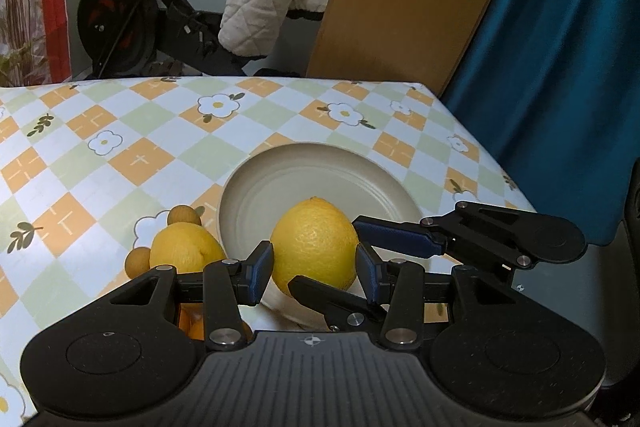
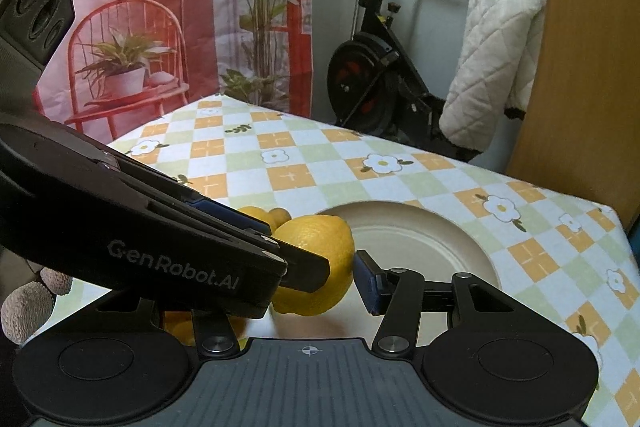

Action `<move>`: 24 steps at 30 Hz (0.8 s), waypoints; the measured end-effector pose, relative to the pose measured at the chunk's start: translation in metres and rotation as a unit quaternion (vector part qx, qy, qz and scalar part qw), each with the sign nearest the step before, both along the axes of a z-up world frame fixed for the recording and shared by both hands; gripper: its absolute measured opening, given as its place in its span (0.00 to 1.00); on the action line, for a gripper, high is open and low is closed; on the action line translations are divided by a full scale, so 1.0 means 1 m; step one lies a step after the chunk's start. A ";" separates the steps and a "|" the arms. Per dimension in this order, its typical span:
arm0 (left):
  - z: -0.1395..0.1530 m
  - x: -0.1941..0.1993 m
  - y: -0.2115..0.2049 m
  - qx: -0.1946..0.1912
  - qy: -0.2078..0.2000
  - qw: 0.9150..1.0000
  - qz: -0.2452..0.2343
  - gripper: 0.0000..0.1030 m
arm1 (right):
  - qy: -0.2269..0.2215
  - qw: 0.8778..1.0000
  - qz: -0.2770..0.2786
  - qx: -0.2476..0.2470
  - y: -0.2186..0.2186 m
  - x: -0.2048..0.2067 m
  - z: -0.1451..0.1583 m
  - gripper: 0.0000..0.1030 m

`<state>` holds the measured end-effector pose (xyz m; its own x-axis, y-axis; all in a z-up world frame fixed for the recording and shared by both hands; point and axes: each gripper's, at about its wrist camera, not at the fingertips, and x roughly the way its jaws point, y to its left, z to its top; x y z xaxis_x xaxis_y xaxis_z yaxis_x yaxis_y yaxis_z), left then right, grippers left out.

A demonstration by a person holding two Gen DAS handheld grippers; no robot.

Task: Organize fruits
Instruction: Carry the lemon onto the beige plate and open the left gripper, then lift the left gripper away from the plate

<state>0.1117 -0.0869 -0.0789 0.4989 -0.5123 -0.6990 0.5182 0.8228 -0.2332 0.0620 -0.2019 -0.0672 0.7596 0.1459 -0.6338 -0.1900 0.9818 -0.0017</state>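
A yellow lemon (image 1: 316,243) hangs over the near left rim of a beige plate (image 1: 340,163). My left gripper (image 1: 314,269) is shut on it, one blue pad on each side. My right gripper (image 1: 326,255) reaches in from the right and clamps the same lemon from front and back. In the right wrist view the lemon (image 2: 320,247) touches the right pad (image 2: 366,279). The left gripper (image 2: 298,247) crosses in front and hides the other pad. A second lemon (image 1: 184,247) lies on the cloth left of the plate.
Small brown round fruits (image 1: 184,215) lie by the second lemon, and orange fruit (image 1: 192,327) shows under my left gripper. Rough brown fruits (image 2: 28,307) sit at the near left. The checked table (image 1: 120,147) ends at a right edge beside a blue curtain (image 1: 560,67). An exercise bike (image 1: 132,15) stands behind.
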 end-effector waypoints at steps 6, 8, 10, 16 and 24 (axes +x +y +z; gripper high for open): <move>-0.009 0.018 -0.004 0.009 0.009 1.000 0.006 0.46 | 0.010 1.000 0.007 0.006 -0.008 0.021 -0.014 0.46; -0.010 0.024 -0.005 0.010 0.013 1.000 0.008 0.46 | 0.012 1.000 0.009 0.006 -0.010 0.027 -0.017 0.46; -0.011 0.029 -0.007 0.014 0.011 1.000 0.008 0.46 | 0.013 1.000 0.010 0.005 -0.010 0.034 -0.020 0.45; -0.014 0.043 -0.013 0.023 0.003 1.000 0.015 0.44 | 0.011 1.000 0.019 0.003 -0.009 0.050 -0.025 0.40; -0.014 0.050 -0.005 0.018 0.014 0.999 0.031 0.43 | 0.019 1.000 0.025 -0.005 -0.006 0.059 -0.024 0.41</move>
<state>0.1622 -0.0920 -0.0928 0.5085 -0.4555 -0.7307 0.4604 0.8610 -0.2163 0.1209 -0.2079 -0.0913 0.7273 0.1764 -0.6633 -0.2380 0.9713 -0.0027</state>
